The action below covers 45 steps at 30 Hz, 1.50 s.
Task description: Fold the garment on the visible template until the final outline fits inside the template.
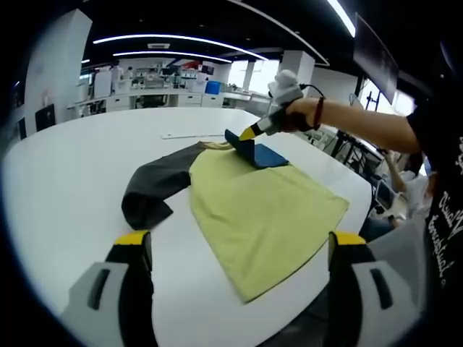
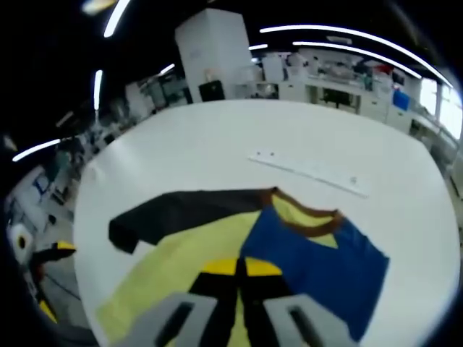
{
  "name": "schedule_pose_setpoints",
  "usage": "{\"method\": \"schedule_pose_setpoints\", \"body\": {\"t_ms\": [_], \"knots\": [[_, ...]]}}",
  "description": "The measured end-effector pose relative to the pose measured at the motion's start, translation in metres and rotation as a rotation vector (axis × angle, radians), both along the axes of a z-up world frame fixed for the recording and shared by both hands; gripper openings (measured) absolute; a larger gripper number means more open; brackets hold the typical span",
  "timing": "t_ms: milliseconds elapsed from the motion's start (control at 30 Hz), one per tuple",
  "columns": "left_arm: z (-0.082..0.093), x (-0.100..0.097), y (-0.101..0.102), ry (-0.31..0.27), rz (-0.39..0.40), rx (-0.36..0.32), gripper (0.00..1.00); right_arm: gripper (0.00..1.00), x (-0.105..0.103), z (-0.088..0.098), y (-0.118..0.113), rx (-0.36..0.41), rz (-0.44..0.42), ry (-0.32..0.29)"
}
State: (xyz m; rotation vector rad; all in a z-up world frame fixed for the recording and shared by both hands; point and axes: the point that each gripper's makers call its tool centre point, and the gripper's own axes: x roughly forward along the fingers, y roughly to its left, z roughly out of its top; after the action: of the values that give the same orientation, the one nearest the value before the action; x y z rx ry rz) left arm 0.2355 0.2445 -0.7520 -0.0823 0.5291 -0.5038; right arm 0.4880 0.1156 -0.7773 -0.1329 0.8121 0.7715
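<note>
The garment [image 1: 268, 210] lies flat on the white tabletop [image 1: 65, 188]. The left hand-held gripper [image 1: 239, 249] hovers released, jaws wide apart, touching nothing. The right hand-held gripper [image 2: 241, 269] is clenched on the garment's blue sleeve [image 2: 318, 264].

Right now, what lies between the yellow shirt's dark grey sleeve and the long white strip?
Bare white table between sleeve and strip, right gripper view.
</note>
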Motion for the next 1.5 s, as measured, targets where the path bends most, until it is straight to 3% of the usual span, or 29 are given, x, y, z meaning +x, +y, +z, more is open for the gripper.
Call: {"method": "schedule_pose_setpoints", "body": {"t_ms": [367,533,633,933,1233,1367,1500], "knots": [[-0.001,0.002,-0.001,0.008,-0.013,0.007,0.99,0.0,0.005,-0.02,0.013,0.026,-0.009,0.035],[0.001,0.003,0.0,0.004,-0.012,0.011,0.99,0.0,-0.01,-0.016,0.022,0.08,-0.014,0.068],[0.002,0.003,-0.001,0.001,-0.011,0.01,0.99,0.01,-0.004,-0.016,0.021,0.085,-0.012,0.059],[0.002,0.002,-0.002,0.0,-0.012,0.019,0.99,0.28,-0.003,-0.037,-0.013,-0.04,-0.104,0.062],[0.002,0.003,-0.003,0.002,-0.024,0.032,0.99,0.27,0.0,-0.053,-0.03,-0.091,-0.162,0.067],[0.002,0.003,-0.006,0.005,-0.033,0.034,0.99,0.26,-0.009,-0.054,-0.034,-0.098,-0.177,0.071],[0.002,0.002,-0.008,0.007,-0.034,0.033,0.99,0.2,-0.007,-0.058,-0.035,-0.097,-0.183,0.065]]}}
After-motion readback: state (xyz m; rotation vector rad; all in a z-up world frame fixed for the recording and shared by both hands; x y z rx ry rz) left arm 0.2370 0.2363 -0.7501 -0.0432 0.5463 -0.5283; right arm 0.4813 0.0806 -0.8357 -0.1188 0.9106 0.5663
